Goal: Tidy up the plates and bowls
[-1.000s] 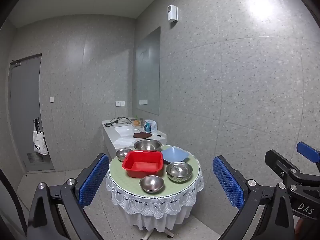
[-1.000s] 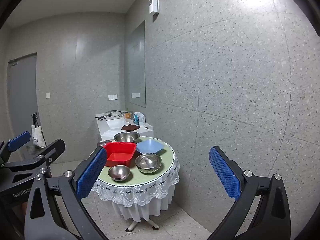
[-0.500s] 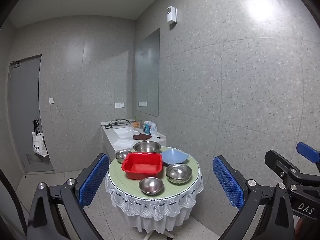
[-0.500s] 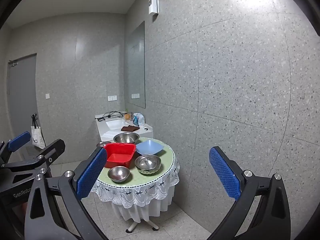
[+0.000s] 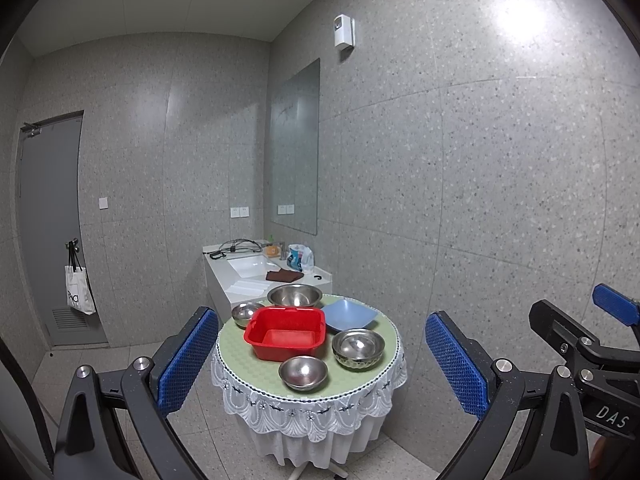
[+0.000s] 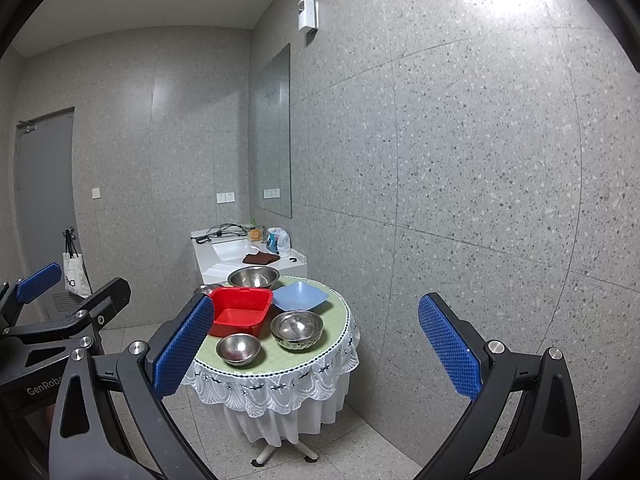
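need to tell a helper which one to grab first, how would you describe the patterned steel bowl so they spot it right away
Find the small round table with the green mat and lace skirt. On its near edge sit two steel bowls; take the right one, just in front of the blue plate. This patterned steel bowl has embossed sides, unlike the smaller plain steel bowl beside it.

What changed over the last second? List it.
Both views drifted slightly, with the round table sitting a little differently in frame. Nothing was grasped or released. Left claw and right claw stay open and empty; red plastic tub and bowls unmoved.
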Demonstrator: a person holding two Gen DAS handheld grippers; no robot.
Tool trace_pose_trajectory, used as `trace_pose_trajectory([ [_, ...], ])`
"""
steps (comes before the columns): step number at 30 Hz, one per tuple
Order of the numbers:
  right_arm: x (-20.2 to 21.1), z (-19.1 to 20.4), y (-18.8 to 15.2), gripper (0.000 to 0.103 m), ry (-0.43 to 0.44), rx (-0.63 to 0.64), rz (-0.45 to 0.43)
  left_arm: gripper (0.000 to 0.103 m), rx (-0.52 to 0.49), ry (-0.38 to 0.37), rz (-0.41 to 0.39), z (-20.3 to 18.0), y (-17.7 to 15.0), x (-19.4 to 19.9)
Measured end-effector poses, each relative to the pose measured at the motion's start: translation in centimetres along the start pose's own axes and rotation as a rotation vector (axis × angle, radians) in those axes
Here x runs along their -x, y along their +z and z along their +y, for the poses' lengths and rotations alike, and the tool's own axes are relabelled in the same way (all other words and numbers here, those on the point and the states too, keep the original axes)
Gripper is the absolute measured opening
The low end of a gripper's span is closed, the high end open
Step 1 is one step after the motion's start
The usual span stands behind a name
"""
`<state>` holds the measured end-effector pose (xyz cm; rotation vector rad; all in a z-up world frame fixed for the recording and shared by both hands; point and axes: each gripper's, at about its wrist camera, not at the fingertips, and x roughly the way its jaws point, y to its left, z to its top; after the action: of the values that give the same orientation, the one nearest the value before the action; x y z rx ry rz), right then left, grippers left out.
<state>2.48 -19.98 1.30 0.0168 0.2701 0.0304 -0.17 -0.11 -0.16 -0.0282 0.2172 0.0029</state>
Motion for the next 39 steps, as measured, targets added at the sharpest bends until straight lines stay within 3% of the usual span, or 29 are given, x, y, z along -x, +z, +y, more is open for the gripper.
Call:
trace_pose_trajectory([
  [39, -0.49, 0.64, -0.06, 0.103, 0.008, 0.0, -0.003, 0.102, 0.003, 0.002, 0.001, 0.57, 0.19, -0.41],
])
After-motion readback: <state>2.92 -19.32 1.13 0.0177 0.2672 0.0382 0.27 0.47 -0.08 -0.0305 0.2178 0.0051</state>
